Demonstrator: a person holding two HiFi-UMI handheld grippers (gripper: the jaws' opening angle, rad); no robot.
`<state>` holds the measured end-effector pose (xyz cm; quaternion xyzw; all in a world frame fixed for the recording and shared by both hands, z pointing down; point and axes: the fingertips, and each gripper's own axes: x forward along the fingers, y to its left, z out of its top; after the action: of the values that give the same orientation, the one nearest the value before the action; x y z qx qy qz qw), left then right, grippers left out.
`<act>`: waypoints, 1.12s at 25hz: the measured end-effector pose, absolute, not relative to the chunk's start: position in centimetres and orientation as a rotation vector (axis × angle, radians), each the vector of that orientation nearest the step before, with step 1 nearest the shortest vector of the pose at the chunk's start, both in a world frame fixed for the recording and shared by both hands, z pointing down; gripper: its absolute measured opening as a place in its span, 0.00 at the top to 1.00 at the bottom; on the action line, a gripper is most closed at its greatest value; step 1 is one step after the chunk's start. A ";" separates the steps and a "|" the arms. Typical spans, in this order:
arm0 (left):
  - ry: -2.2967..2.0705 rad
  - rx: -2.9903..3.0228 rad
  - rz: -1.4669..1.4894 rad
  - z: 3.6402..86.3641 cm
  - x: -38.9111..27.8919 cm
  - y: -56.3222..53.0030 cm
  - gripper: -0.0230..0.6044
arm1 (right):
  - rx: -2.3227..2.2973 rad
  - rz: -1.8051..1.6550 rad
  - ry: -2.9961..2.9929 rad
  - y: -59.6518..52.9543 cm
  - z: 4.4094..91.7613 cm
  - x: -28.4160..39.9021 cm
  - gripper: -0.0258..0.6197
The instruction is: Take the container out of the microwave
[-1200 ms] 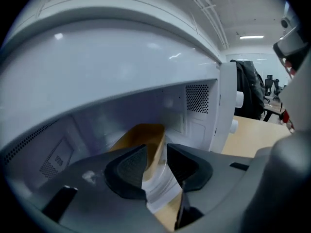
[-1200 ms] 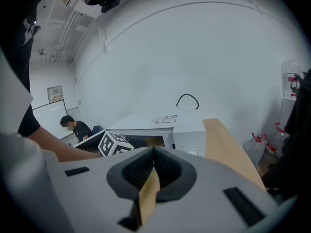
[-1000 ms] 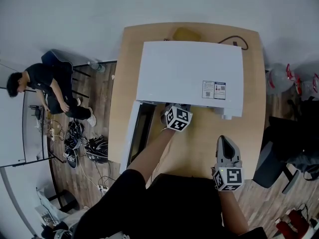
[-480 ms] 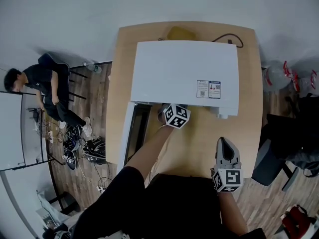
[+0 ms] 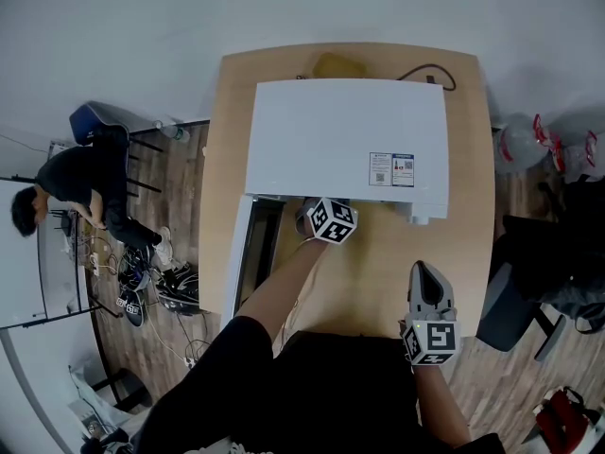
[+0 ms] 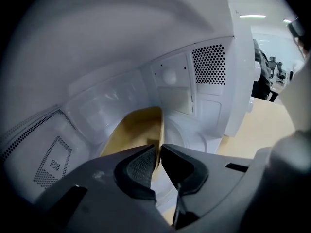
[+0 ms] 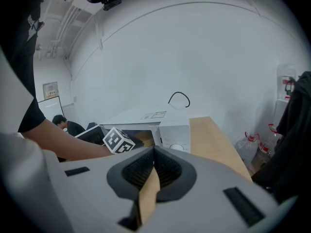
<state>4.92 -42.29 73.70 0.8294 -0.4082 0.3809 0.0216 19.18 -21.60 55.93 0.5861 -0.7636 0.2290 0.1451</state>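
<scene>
left gripper (image 6: pixel 156 161) closing on container (image 6: pixel 133 130) rim, lower centre, inside microwave (image 6: pixel 209 64) | right gripper (image 7: pixel 153 166) pressed together, empty | risk: thin-rim pinch may slip, tipping container on withdrawal

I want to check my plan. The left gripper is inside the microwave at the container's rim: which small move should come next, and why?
Probably let the left gripper finish its squeeze before any pull. Its jaws are closing with the thin rim of the container between them, inside the microwave. The right gripper is shut, empty, back over the table.
</scene>
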 end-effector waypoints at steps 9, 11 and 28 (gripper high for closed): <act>-1.282 2.584 1.155 72.9 4.3 -41.2 0.91 | 1.697 0.641 -2.201 -20.8 55.5 18.7 0.87; -1.280 2.589 1.153 72.6 4.1 -40.7 0.91 | 1.699 0.628 -2.204 -20.6 55.2 18.4 0.87; -1.247 2.644 1.114 70.0 1.7 -34.1 0.92 | 1.760 0.553 -2.196 -16.1 53.3 17.2 0.87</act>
<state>1.75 -34.09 70.03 0.8451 -0.3987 0.3561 0.0064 17.17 -16.06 53.31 0.6080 -0.7585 0.1910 0.1361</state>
